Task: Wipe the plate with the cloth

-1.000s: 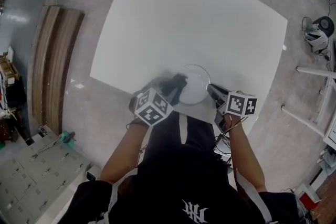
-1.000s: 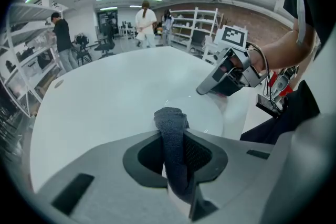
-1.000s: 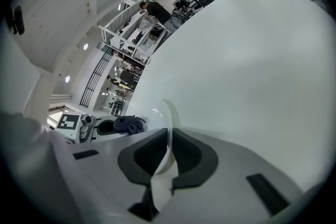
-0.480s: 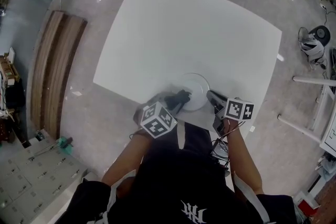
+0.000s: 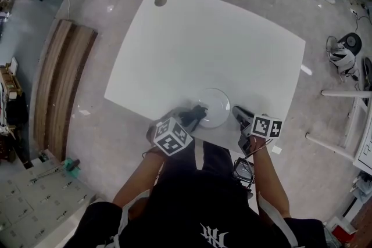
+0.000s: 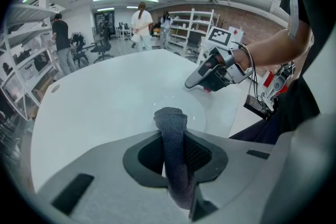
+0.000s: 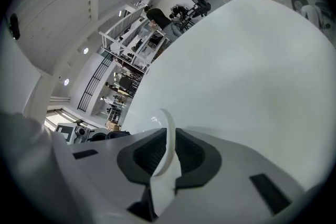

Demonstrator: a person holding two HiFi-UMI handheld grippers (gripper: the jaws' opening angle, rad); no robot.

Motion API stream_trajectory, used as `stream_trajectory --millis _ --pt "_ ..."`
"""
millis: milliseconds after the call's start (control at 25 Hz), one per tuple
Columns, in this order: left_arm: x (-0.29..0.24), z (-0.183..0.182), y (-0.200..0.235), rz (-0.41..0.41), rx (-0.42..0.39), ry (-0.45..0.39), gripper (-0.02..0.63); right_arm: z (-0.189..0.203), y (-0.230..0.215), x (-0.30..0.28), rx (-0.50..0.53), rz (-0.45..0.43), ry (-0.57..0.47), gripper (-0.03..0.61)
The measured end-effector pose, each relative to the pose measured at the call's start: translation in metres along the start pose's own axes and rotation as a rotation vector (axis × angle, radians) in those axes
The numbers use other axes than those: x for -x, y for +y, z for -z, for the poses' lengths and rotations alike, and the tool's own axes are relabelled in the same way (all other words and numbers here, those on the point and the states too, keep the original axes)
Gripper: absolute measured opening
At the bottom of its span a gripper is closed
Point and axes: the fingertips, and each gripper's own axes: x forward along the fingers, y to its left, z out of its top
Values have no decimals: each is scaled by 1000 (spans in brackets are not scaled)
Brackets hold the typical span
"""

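Note:
A clear round plate [image 5: 216, 103] rests near the front edge of the white table [image 5: 203, 38]. My left gripper [image 5: 199, 112] is shut on a dark grey cloth [image 6: 170, 123], whose bunched end sticks out past the jaws over the plate's [image 6: 195, 113] left rim. On the plate's right side, my right gripper [image 5: 235, 111] is shut on the rim. In the right gripper view the pale rim [image 7: 169, 134] stands edge-on between the pads of the right gripper [image 7: 167, 147]. The left gripper view shows the right gripper [image 6: 195, 81] beyond the plate.
A round cable hole [image 5: 160, 2] sits at the table's far left corner. A wooden bench [image 5: 58, 84] lies on the floor to the left. White frames [image 5: 343, 119] and cables stand to the right. People [image 6: 140, 23] and shelving are far behind.
The head view has shifted, so the table sits lower in the frame. The left gripper with the cloth has lifted slightly at the plate's left rim. The right gripper keeps its hold.

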Motion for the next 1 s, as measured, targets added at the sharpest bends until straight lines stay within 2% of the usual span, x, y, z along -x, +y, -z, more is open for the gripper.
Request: stream_trajectory --millis 120,320,520,680,840,1000 --pt "12 -8 1 1 35 -48 54 -16 6 23 72 -47 -84 23" --pt "48 -10 1 -24 53 -113 54 -48 64 83 281 -235 -265 9" --pt "102 -36 -7 -45 114 -276 54 -68 140 142 482 -380 -419 5" --pt "119 -57 -19 -52 132 -351 54 -69 176 171 611 -437 -501 5" --pt "120 -72 -29 -60 164 -394 54 -63 185 181 659 -471 -523 5" --pt "118 -81 -48 -66 153 -399 54 -57 176 189 632 -505 -537 4"
